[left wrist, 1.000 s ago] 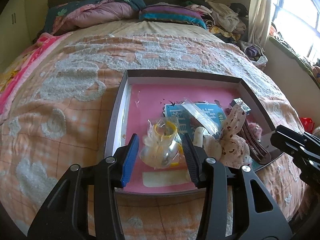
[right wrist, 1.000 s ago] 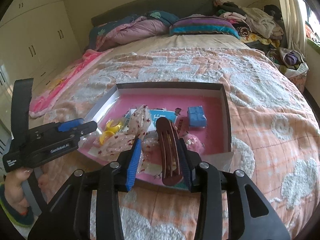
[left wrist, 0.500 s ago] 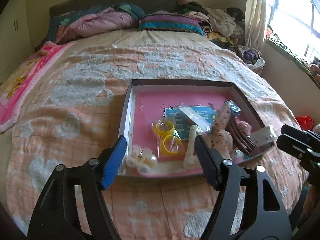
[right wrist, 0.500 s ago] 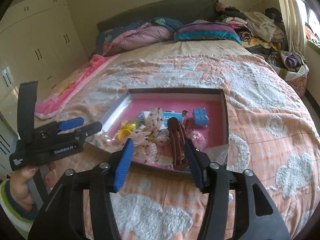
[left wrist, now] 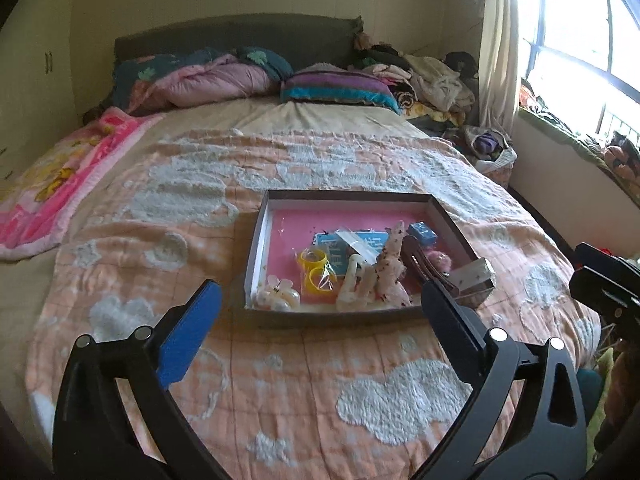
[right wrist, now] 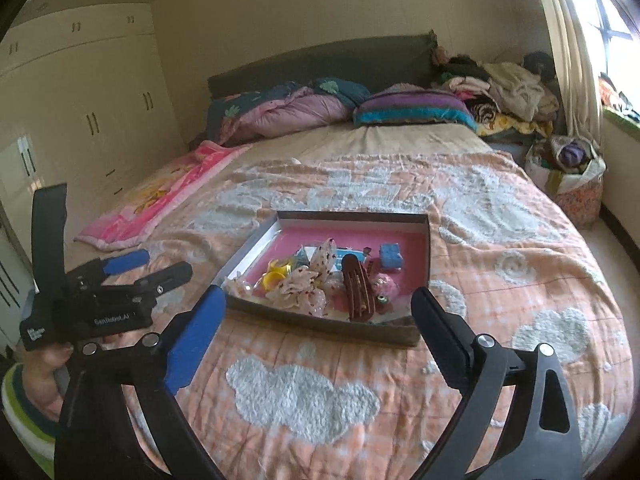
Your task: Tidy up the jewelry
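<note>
I'm holding both hand-held grippers wide open and empty, left [left wrist: 320, 308] and right [right wrist: 318, 312], hovering over the peach cloud-patterned bedspread [left wrist: 280, 380]. The shallow pink-lined cardboard tray [left wrist: 256, 248] of hair accessories is sitting at 12 o'clock.

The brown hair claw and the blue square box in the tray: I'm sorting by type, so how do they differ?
The long brown plastic hair claw is narrow, curved and toothed; the small blue square box is compact and blocky. The claw reaches to the near edge; the box sits farther back, near the right wall. Both lie loose in the shallow pink-lined tray, untouched by either hand-held gripper.
</note>
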A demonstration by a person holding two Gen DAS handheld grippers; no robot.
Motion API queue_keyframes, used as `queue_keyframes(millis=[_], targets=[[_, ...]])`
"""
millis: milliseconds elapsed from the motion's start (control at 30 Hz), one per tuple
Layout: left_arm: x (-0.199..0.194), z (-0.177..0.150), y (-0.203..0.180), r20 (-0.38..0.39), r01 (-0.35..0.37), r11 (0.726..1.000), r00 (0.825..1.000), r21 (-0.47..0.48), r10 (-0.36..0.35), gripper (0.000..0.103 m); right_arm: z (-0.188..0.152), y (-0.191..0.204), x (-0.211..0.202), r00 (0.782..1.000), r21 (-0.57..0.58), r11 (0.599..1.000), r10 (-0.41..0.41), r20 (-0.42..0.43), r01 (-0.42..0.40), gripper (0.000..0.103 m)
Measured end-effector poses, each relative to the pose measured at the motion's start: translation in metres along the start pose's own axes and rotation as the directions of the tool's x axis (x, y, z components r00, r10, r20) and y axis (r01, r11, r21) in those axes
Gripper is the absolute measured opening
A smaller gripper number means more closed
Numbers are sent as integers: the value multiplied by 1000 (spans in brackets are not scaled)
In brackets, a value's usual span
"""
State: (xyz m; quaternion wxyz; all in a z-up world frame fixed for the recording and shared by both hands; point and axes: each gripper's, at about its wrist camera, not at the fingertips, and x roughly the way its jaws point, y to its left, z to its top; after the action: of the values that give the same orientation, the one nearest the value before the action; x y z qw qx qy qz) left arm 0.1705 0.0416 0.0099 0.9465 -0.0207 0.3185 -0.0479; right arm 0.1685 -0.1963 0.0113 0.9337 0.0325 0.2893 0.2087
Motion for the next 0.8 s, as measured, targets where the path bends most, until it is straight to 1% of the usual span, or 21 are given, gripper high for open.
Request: queue_keyframes(millis=[100,167,200,300,400,467,533,667,800], targets=[[-13,-7,-4,18,3,1000,1000,-5,-3,93,-9,3,-15,1000,-30,1000,-5,30,6,94],[-20,-13,-8,21,2,1000,1000,-6,-2,94,-17,5,-25,998,-50,999,-16,57,19,98],[-23,-17,-9,23,-2,1000,1000,-6,2,94,-20,5,-28,998,-53,998,-20,65,24,99],[-28,-35,-11,1,7,1000,1000,-18,-7,94,-34,4,-35,997,-55,998,-14,72,18,99],[-28,-53,-11,-32,1,1000,999,-26,-2,94,-47,-2,-34,999,-37,999,-25,48,26,99],[-26,-65,-12,-55,-26,1000,998,-15,25,94,-59,-6,-30,1000,-5,1000,-26,8,26,99],[-26,-76,-11,-63,-33,999,998,-15,32,94,-70,-8,-25,999,17,1000,-16,-38,16,99],[-28,-86,-9,-81,-40,999,996,-20,38,94,-79,-5,-23,998,1,1000,-26,-61,26,99],[-30,-89,-9,-85,-38,999,996,-22,36,94,-82,1,-22,997,0,1000,-23,-76,23,99]])
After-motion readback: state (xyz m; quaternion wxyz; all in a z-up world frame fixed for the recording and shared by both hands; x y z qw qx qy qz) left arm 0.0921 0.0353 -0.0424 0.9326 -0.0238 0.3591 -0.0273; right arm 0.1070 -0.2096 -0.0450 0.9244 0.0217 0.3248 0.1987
